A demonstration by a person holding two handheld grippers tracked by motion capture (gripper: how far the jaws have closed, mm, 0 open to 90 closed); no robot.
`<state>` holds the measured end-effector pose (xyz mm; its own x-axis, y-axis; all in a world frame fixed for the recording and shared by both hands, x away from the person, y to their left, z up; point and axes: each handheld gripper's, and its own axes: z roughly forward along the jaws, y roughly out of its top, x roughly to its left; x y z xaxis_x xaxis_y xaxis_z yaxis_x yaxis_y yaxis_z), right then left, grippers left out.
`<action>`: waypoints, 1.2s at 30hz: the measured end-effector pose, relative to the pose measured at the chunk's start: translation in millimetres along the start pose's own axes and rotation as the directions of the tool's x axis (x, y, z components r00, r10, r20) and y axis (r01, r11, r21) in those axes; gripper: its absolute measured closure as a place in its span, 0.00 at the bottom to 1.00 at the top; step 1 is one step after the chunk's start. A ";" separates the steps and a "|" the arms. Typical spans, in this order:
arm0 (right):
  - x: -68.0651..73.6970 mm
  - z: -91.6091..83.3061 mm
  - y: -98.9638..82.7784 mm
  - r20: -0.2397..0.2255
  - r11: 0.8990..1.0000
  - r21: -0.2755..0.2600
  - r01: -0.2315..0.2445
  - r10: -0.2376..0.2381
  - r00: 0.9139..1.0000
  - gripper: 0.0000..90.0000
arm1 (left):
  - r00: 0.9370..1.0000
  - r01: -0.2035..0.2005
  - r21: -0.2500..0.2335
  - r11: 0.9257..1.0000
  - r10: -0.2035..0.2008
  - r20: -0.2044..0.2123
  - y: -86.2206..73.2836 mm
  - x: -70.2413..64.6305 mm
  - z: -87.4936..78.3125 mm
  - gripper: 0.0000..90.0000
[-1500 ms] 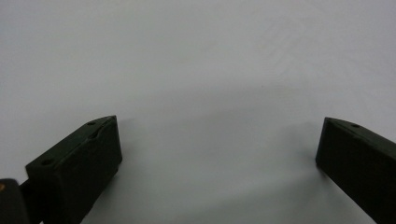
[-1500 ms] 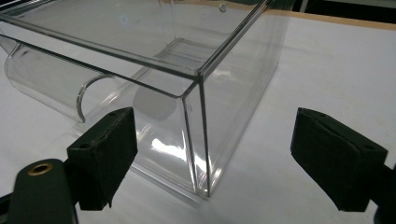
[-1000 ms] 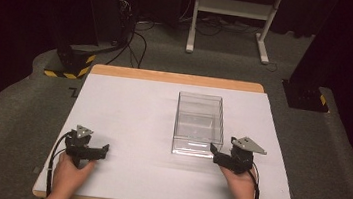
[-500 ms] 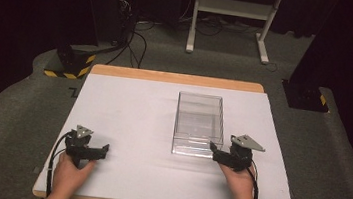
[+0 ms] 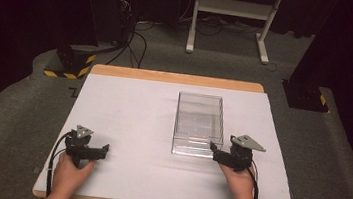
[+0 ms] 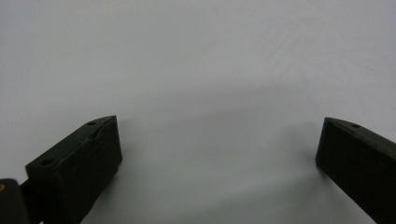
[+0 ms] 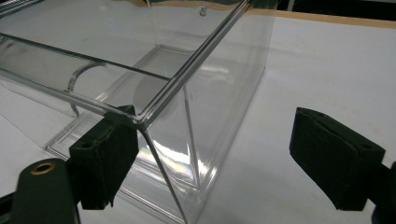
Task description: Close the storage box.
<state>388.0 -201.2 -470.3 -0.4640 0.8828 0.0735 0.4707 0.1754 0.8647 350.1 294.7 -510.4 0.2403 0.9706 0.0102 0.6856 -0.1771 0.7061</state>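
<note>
Nothing on the desk (image 5: 128,109) has shifted since a second ago; both hands sit where they were. Only change: right tongs (image 5: 215,149) have just been closing a little, with the near right corner of the clear box (image 5: 198,123) between the jaws.

Clear box: open-topped rectangular bin, upright on the white desk cover, right of centre. Long axis runs away from the person, short end facing them. Nothing inside it that I can see; the white cover shows through the floor and walls.

Right tongs: jaws apart, pointing left toward the box's near right corner. In the right gripper view one jaw sits inside the near wall just under the rim at the corner, apparently touching it; the other jaw stands well clear outside. No clamp.

Left tongs (image 5: 101,150): near the desk's front left, well apart from the box, jaws wide apart over bare white cover, holding nothing.
</note>
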 end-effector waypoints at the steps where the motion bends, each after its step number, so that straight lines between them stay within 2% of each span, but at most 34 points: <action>1: -0.1 -0.4 0.1 -0.001 1.000 -0.001 0.000 0.000 1.000 0.18 | 1.000 0.000 0.000 1.000 0.000 0.000 0.0 0.0 0.0 0.01; 15: 4.6 -15.2 -0.5 -0.031 1.000 -0.022 0.014 -0.014 0.999 0.19 | 1.000 0.000 0.000 1.000 0.000 0.000 0.0 0.0 0.0 0.01; 22: 4.3 -23.5 -5.8 -0.033 1.000 -0.023 0.003 -0.004 0.999 0.19 | 1.000 0.000 0.000 1.000 0.000 0.001 -0.1 0.0 0.0 0.01; 31: -5.7 -35.9 -20.7 -0.010 1.000 -0.009 -0.002 0.002 1.000 0.20 | 1.000 0.000 0.000 1.000 0.000 0.001 -0.1 0.0 0.0 0.01; 36: -17.3 -43.2 -31.8 0.018 1.000 0.012 -0.008 0.008 1.000 0.20 | 1.000 0.000 -0.002 1.000 0.000 0.000 -0.1 -0.1 0.1 0.01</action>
<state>348.7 -240.8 -477.6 -0.4466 0.8919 0.0709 0.4829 0.1735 0.8583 350.0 294.6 -510.6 0.2398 0.9708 0.0101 0.6842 -0.1764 0.7077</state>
